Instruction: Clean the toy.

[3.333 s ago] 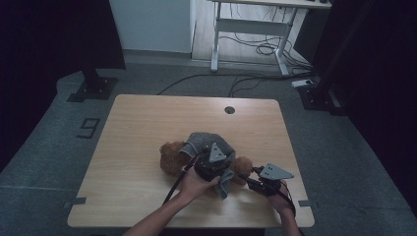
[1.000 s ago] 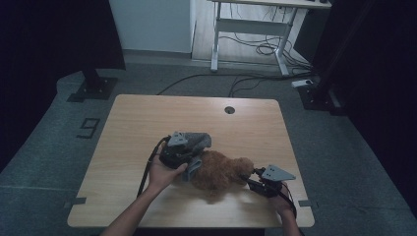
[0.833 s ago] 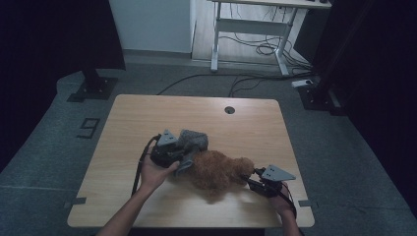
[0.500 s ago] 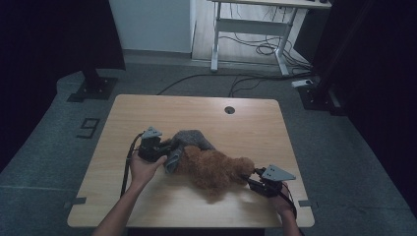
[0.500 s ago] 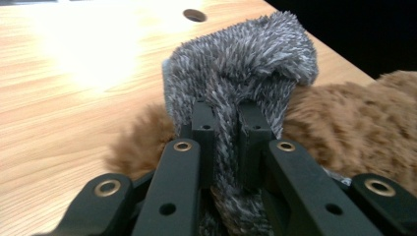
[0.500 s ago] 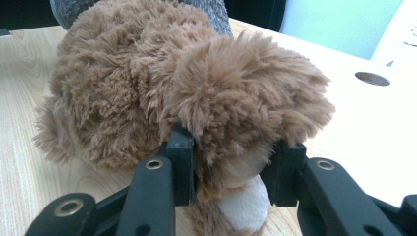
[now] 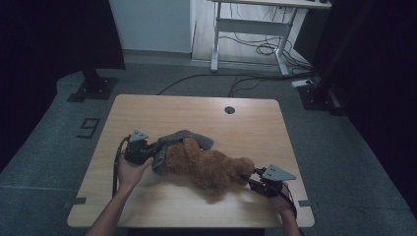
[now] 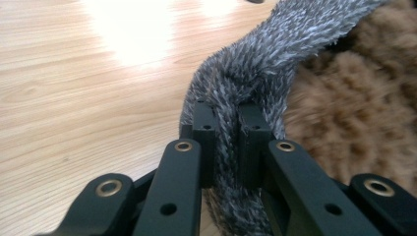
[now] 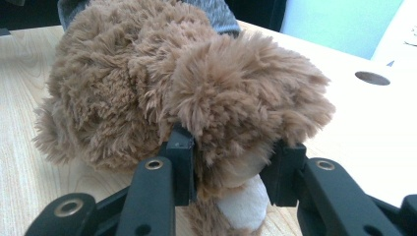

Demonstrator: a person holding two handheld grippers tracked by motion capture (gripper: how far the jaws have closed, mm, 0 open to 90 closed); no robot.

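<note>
Left gripper (image 7: 139, 149) has dragged grey cloth (image 7: 169, 145) leftward, pinched; right gripper (image 7: 259, 181) clamps plush toy (image 7: 209, 167).

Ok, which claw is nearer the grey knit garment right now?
Left. The left claw is clamped on the grey knit garment; the right claw grips the brown plush toy at its far end, away from it.

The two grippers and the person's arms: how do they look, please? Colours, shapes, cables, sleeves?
Both grippers have black jaws built from flat links with brass-coloured rivets and blocky square tips. The left gripper and right gripper each carry a grey three-cornered plate on top. A black cable loops from the left one. Both forearms are bare, with no sleeves in sight.
</note>
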